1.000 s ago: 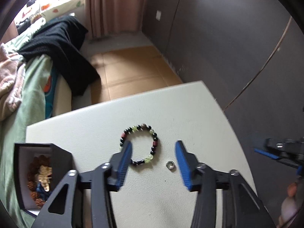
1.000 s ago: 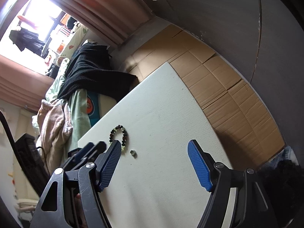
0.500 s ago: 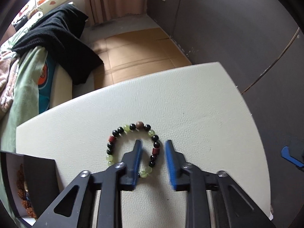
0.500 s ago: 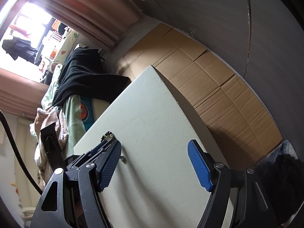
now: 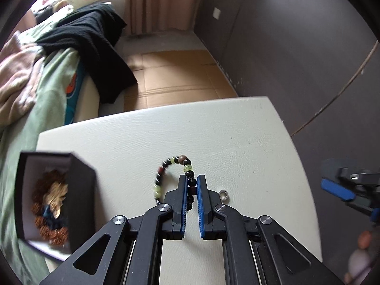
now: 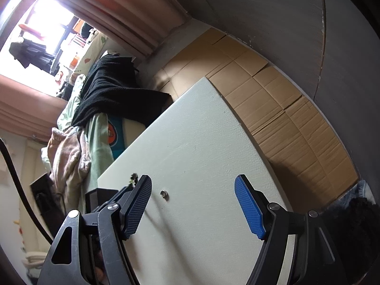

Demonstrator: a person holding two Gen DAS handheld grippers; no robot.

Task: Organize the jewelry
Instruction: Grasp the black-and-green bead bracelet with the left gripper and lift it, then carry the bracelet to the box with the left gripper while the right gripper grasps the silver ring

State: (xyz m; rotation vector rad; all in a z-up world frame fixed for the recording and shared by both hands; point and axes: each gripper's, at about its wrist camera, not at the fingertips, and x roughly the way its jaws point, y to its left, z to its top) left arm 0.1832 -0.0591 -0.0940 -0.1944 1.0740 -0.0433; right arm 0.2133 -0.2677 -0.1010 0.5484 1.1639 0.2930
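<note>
Since the earlier frame, the left hand-held gripper (image 5: 192, 181) has narrowed its jaws from a wide gap to a thin one, and they now pinch the right side of the bead bracelet (image 5: 174, 173). Its beads show between the blue pads (image 5: 182, 204). One part of the bracelet loops out to the left above the white table (image 5: 237, 137). A small silver ring (image 5: 224, 194) lies on the table just beside the right finger. An open dark box (image 5: 82, 194) with other jewelry inside is at the left. The right hand-held gripper (image 6: 192, 185) hovers over the table with wide jaws and nothing between them; the ring (image 6: 163, 193) lies near its left finger.
</note>
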